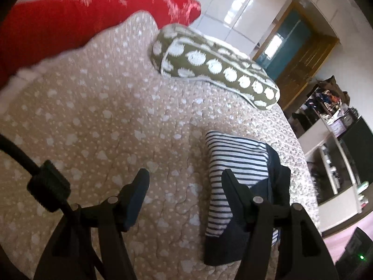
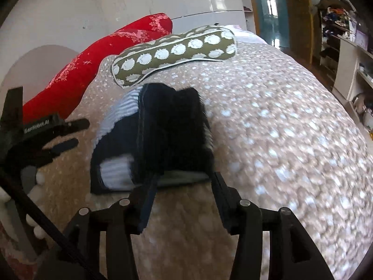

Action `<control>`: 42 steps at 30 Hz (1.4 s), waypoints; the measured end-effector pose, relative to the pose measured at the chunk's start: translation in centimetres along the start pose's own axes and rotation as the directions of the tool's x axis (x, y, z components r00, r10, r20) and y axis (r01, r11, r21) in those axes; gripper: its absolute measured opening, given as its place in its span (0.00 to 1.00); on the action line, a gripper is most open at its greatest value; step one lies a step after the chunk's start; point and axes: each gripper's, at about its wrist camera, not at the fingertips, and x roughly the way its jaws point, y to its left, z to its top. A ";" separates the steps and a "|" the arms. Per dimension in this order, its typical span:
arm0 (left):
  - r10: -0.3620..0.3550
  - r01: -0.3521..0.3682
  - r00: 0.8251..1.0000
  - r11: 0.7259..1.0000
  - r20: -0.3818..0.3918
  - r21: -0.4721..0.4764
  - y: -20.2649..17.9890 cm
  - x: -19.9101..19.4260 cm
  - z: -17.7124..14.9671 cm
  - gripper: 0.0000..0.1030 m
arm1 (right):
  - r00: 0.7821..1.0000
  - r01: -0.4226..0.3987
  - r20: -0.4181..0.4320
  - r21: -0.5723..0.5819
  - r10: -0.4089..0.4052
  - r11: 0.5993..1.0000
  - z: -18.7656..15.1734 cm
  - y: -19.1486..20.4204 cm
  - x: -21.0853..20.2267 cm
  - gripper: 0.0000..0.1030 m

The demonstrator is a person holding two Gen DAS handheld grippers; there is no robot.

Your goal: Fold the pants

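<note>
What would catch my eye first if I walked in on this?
Probably the bright red cushion along the far side of the bed, with a green spotted pillow beside it. Nearer, folded dark and striped pants lie on the bedspread, with the open right claw just before them.

One pants [image 2: 163, 135], two tongs, one olive pillow [image 1: 216, 65], one red bolster [image 1: 81, 16].

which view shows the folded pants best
The right wrist view: the pants lie whole and centred on the bedspread, though blurred. The left wrist view is sharper but its fingers hide part of them.
</note>
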 end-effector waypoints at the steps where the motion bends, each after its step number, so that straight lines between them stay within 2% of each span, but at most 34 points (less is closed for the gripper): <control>1: 0.019 -0.020 0.999 1.000 0.029 0.016 -0.5 -0.7 -0.4 0.61 | 1.000 0.006 -0.002 0.002 -0.006 1.000 -0.6 -0.3 -0.5 0.51; 3: 0.066 -0.073 0.993 0.995 0.099 0.068 -1.8 -2.6 -1.7 0.63 | 1.000 0.020 -0.002 0.006 -0.020 1.000 -1.5 -0.5 -1.3 0.53; 5: 0.122 -0.146 0.976 0.981 0.181 0.127 -3.2 -4.9 -3.5 0.74 | 0.999 0.034 0.007 0.027 -0.034 0.999 -2.5 -1.1 -2.2 0.54; 7: 0.146 -0.190 0.959 0.968 0.244 0.166 -4.3 -7.1 -5.3 0.83 | 0.999 0.033 0.015 0.039 -0.034 0.999 -3.2 -1.3 -2.9 0.55; 9: 0.145 -0.208 0.950 0.955 0.278 0.211 -5.3 -9.0 -7.0 0.87 | 0.999 0.043 0.020 0.032 -0.044 0.999 -3.9 -1.1 -3.4 0.56; 11: 0.164 -0.239 0.946 0.935 0.280 0.262 -6.4 -10.1 -8.3 0.89 | 0.999 0.035 0.023 0.020 -0.035 0.999 -4.4 -0.8 -3.8 0.56; 13: 0.187 -0.263 0.946 0.920 0.264 0.291 -7.1 -10.5 -9.4 0.92 | 0.999 0.026 0.025 0.020 -0.026 0.999 -4.7 -0.6 -4.2 0.57; 14: 0.180 -0.250 0.953 0.922 0.245 0.295 -7.1 -10.6 -9.8 0.92 | 0.999 0.025 0.025 0.022 -0.025 0.999 -4.8 -0.5 -4.4 0.59; 17: 0.130 -0.164 0.982 0.949 0.140 0.270 -6.8 -10.0 -10.7 0.92 | 0.999 0.039 0.029 0.026 -0.039 0.999 -5.3 -0.8 -5.1 0.61; 19: 0.128 -0.152 0.986 0.954 0.109 0.257 -6.9 -9.8 -11.1 0.92 | 0.998 0.060 0.029 0.015 -0.060 0.998 -5.5 -1.0 -5.3 0.62; 28: 0.153 -0.166 0.986 0.948 0.070 0.271 -7.9 -8.4 -13.0 0.92 | 0.989 0.146 0.034 -0.014 -0.145 0.989 -6.3 -2.1 -5.3 0.65; 38: 0.108 -0.096 0.994 0.967 -0.035 0.237 -7.5 -6.3 -13.6 0.92 | 0.982 0.185 0.023 -0.009 -0.185 0.983 -6.0 -2.9 -4.5 0.66; 42: 0.098 -0.083 0.994 0.969 -0.054 0.231 -7.7 -5.4 -13.3 0.92 | 0.980 0.200 0.019 0.016 -0.200 0.980 -5.4 -3.8 -4.3 0.66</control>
